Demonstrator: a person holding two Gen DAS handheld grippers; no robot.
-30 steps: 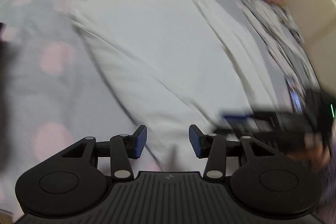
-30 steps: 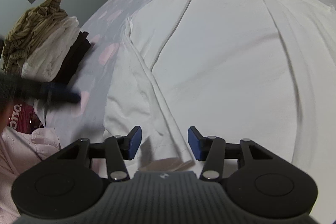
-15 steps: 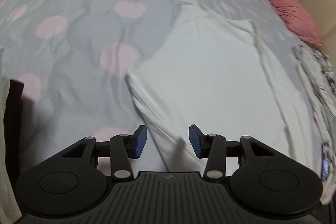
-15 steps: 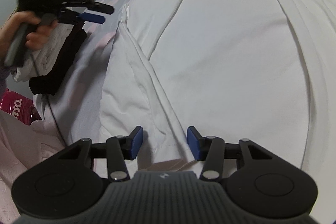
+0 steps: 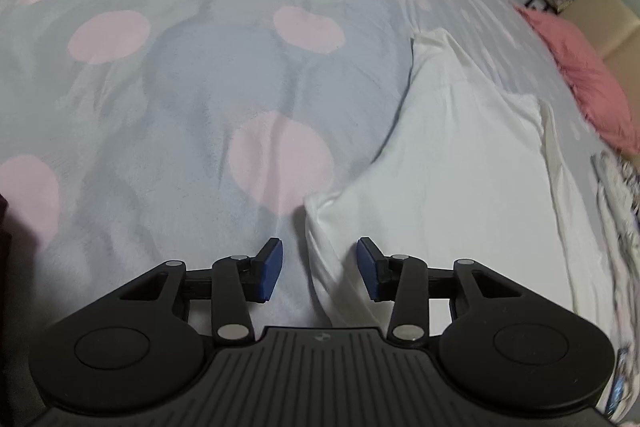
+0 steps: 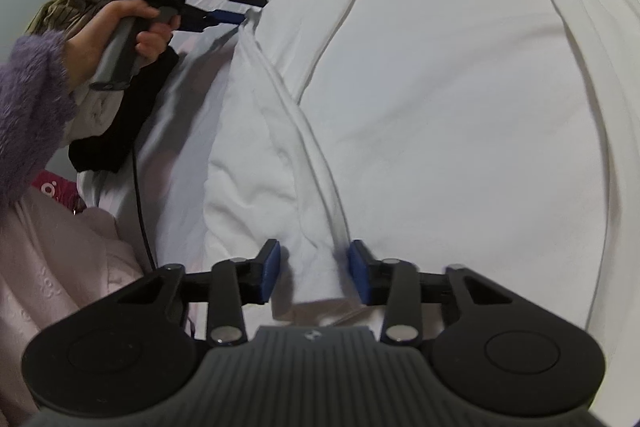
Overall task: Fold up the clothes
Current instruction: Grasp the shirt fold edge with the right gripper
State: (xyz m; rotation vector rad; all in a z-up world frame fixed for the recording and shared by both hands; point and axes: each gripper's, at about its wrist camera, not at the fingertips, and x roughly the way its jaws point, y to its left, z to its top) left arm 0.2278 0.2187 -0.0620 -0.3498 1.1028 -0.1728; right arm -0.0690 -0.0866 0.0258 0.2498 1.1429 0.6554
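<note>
A white garment is spread flat on the polka-dot bed cover, creased by long fold lines. Its edge is straddled by the wide-open left claw, and its hem is flanked by the wide-open right claw.

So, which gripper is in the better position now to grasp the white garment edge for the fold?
Both are close. The left gripper straddles the white garment edge, open. The right gripper does too, at a fold near the hem.

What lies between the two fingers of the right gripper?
In the right wrist view, a folded edge of the white shirt lies in the gap of the open right gripper. The fingers have not closed on it.
</note>
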